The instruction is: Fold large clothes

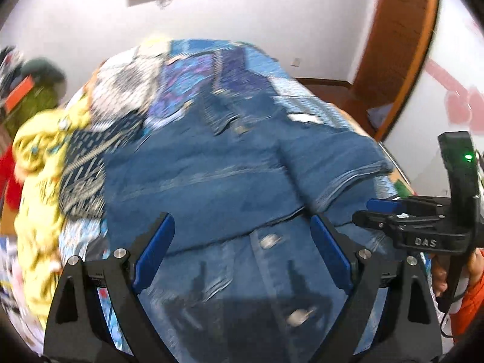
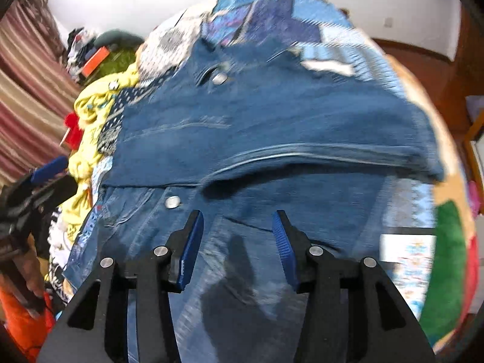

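Hovering over one denim jacket point(image 2: 266, 127) spread on a patterned bedspread point(image 2: 405, 211), two grippers hang empty.

Left gripper point(image 1: 242, 239) has its jaws spread wide with nothing between them; right gripper point(image 2: 237, 236) stands partly apart, also pinching nothing. One folded flap lies across the jacket's middle, its hem running side to side. One heap of yellow clothes point(image 1: 39, 181) crowds the jacket's left edge; the right edge has bare bedspread beside it. Three metal buttons show in the right wrist view.

White wall point(image 1: 242, 15) behind the bed point(image 2: 402, 69); brown wooden door frame point(image 1: 402, 45) right of it; striped curtain point(image 2: 27, 90) to its left.
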### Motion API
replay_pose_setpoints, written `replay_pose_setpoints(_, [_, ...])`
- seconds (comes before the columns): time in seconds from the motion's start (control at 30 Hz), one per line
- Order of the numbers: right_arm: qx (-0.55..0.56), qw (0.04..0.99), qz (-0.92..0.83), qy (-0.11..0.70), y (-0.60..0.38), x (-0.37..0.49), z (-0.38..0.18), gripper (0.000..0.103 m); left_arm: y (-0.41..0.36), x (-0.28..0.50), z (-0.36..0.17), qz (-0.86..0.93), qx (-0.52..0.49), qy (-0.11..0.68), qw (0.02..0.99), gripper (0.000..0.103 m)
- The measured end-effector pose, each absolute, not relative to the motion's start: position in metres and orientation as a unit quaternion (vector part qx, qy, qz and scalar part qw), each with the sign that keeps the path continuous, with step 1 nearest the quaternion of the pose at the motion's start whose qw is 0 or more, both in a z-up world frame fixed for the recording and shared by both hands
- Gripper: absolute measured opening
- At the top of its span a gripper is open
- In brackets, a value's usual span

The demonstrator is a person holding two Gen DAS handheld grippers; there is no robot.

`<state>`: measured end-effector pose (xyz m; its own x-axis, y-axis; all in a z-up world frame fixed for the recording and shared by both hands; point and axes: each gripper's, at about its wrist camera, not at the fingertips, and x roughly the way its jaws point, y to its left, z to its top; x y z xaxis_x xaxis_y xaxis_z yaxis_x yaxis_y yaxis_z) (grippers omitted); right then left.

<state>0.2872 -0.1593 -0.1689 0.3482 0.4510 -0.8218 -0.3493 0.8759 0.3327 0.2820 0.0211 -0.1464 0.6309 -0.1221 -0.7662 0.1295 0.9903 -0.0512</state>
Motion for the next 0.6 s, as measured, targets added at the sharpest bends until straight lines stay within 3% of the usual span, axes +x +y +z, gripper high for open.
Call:
replay_pose_setpoints(0.23, [0.067, 0.866, 0.162, 0.469, -0.228, 0.283, -0.158, 0.054, -0.057, 0.321, -0.144, -0.148, 0.055, 0.428, 0.890, 0.092])
replay_pose_setpoints(0.47, [0.087, 0.862, 0.122, 0.484, -0.256, 0.288, -0.180, 0.054, -0.127, 0.358, -0.193, -0.205, 0.119, 0.472, 0.849, 0.090])
replay_pose_setpoints(0.5, [0.087, 0.860, 0.121, 0.488, -0.256, 0.289, -0.185, 0.054, -0.136, 0.362, -0.203, -0.207, 0.140, 0.474, 0.844, 0.089])
replay_pose_setpoints(0.6, [0.093, 0.854, 0.122, 0.498, -0.259, 0.293, -0.193, 0.054, -0.156, 0.372, -0.228, -0.199, 0.195, 0.483, 0.830, 0.069])
